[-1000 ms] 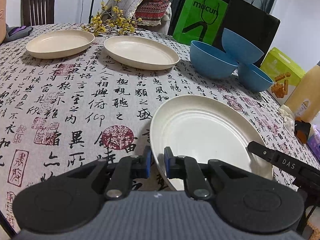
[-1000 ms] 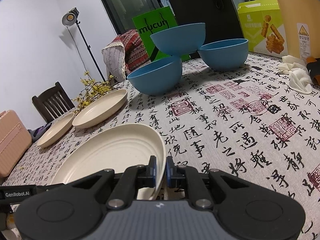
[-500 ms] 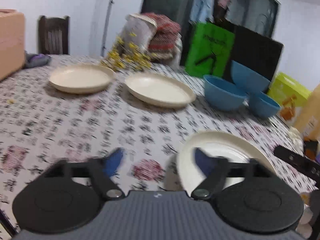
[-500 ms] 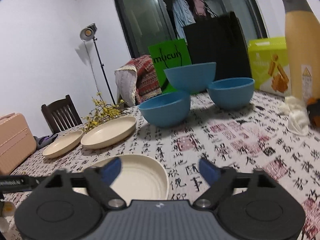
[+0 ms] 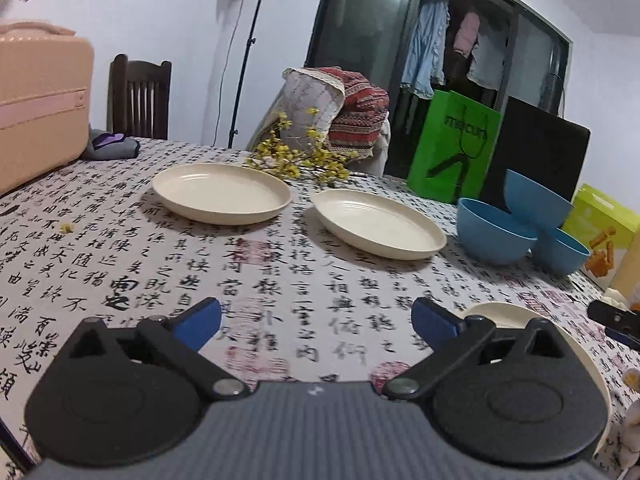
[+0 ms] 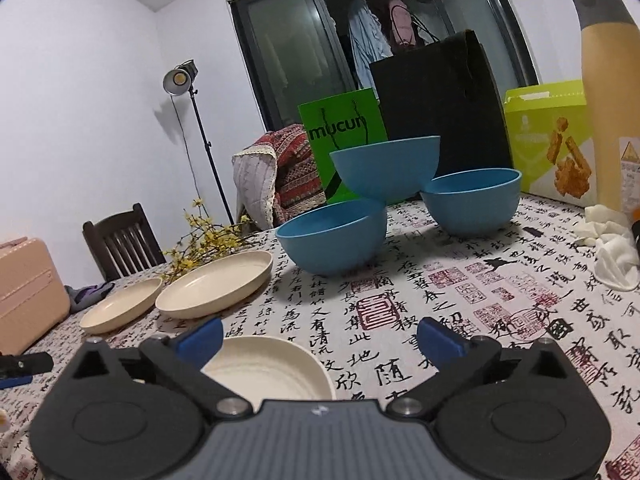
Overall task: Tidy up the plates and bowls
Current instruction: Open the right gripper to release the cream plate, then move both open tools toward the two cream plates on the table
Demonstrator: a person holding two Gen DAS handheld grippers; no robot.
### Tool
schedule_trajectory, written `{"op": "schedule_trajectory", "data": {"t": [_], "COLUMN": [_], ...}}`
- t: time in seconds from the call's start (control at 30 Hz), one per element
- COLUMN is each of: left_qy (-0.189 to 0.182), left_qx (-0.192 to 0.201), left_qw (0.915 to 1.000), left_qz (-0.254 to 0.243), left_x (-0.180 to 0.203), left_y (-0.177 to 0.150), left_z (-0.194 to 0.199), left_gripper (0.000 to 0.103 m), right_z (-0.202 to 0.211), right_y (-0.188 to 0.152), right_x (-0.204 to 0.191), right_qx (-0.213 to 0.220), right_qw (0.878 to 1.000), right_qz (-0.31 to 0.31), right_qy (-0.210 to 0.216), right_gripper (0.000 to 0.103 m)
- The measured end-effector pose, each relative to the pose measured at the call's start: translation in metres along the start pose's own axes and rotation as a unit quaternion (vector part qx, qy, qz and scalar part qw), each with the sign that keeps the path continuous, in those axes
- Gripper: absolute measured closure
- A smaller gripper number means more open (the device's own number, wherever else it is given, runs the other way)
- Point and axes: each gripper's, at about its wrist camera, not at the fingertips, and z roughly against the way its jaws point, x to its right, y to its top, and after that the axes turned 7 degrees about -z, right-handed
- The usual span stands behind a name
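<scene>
1. Broadly, the table (image 6: 460,304), under a calligraphy-print cloth, fills both views.
2. Three cream plates lie flat on it: the near plate (image 6: 272,368) at 6 o'clock in the right wrist view, the middle plate (image 6: 214,284) and far plate (image 6: 120,308) toward 9 o'clock.
3. Three blue bowls (image 6: 384,168) cluster at 12 o'clock, one tilted atop the other two.
4. The left gripper (image 5: 316,316) has its jaws opening, spread wide over bare cloth, nothing between them.
5. The right gripper (image 6: 320,336) is likewise opening, wide, the near plate's rim below its left finger, untouched.
</scene>
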Motion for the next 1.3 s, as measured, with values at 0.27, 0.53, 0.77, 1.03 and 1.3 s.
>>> {"op": "schedule_trajectory", "data": {"t": [0.27,0.53,0.77,1.03,1.3], "left_qy": [-0.027,0.007,-0.001,-0.003,-0.011], "left_qx": [-0.008,0.05,0.055,0.046,0.042], "left_qw": [0.9992,0.998,0.9977,0.9982,0.9986], "left_qz": [0.027,-0.038,-0.04,-0.037,-0.03], "left_x": [-0.022,0.005,0.006,0.003,0.001], "left_y": [-0.006,-0.015,-0.015,-0.014,-0.015], "left_z": [-0.012,0.006,0.008,0.005,0.004], "left_gripper": [0.0,0.0,0.0,0.0,0.0], "right_z": [0.003,0.003,0.005,0.005,0.005], "right_y": [-0.003,-0.003,-0.006,-0.007,-0.008], "right_x": [0.002,0.002,-0.003,-0.006,-0.008], "right_qx": [0.011,0.015,0.028,0.027,0.026], "right_qw": [1.0,1.0,1.0,0.999,0.999], "right_qz": [-0.009,-0.009,0.008,0.011,0.014], "right_qy": [0.003,0.001,-0.007,-0.012,-0.015], "right_gripper": [0.0,0.0,0.0,0.0,0.0]}}
